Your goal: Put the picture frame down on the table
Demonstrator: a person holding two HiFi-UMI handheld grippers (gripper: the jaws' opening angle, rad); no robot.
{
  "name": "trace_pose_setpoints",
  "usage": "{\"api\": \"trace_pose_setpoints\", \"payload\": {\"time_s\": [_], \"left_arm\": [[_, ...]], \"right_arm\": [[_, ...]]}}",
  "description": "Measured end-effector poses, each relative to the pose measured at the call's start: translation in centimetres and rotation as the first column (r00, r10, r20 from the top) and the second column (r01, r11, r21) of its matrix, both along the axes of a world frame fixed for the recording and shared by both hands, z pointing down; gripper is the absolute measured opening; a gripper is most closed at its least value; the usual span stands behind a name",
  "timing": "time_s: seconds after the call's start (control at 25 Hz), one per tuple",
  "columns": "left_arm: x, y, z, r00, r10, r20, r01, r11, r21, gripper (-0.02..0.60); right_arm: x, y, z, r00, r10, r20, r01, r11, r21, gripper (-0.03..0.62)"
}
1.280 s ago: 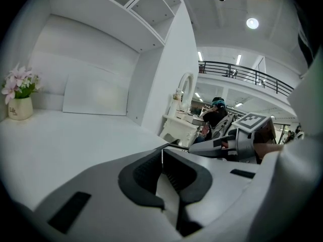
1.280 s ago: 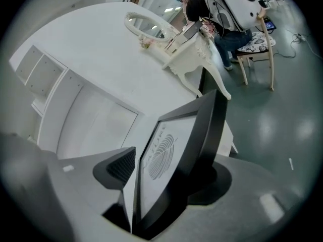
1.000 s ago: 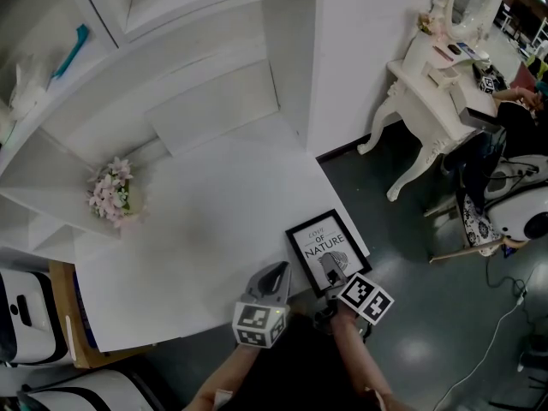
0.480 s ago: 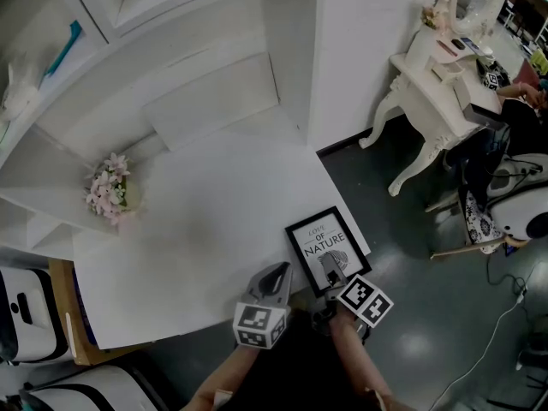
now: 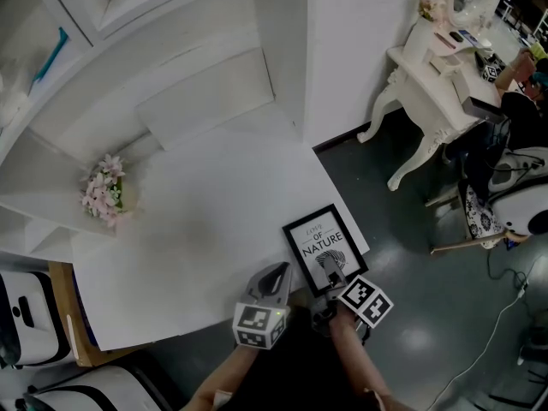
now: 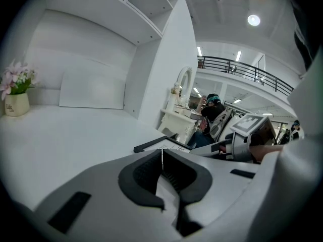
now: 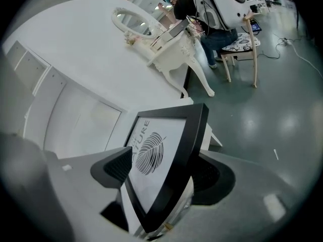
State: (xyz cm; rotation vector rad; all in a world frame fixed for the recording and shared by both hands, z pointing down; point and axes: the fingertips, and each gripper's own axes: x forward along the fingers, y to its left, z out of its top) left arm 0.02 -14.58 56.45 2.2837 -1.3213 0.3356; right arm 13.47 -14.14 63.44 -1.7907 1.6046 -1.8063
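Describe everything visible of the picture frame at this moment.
The picture frame is a rectangle with a thin black border round a white print: a dark leaf and the word NATURE. The right gripper clamps its near edge, one jaw on each face. It lies nearly flat over the front right corner of the table; whether they touch is unclear.

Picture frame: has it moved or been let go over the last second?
No visible change. The right gripper stays clamped on the picture frame over the table corner, and the left gripper stays shut and empty beside it. Only the head view drifted slightly.
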Motion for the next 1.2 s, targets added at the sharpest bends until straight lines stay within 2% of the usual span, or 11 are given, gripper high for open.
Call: {"api": "trace_pose_setpoints", "payload": {"time_s": [0.68, 1.2], "left_arm": [[-1.3, 0.8, 0.7, 0.999, -0.025, 0.020, 0.025, 0.999, -0.022, 0.017], [0.0, 1.9, 0.3, 0.997, 0.072, -0.008, -0.072, 0.997, -0.018, 0.017]], "right_arm": [[-0.2, -0.1, 2.2, 0.999, 0.038, 0.019, -0.037, 0.999, -0.034, 0.341], [1.1, 2.4, 0.4, 0.990, 0.138, 0.029, -0.139, 0.990, 0.015, 0.341]]}}
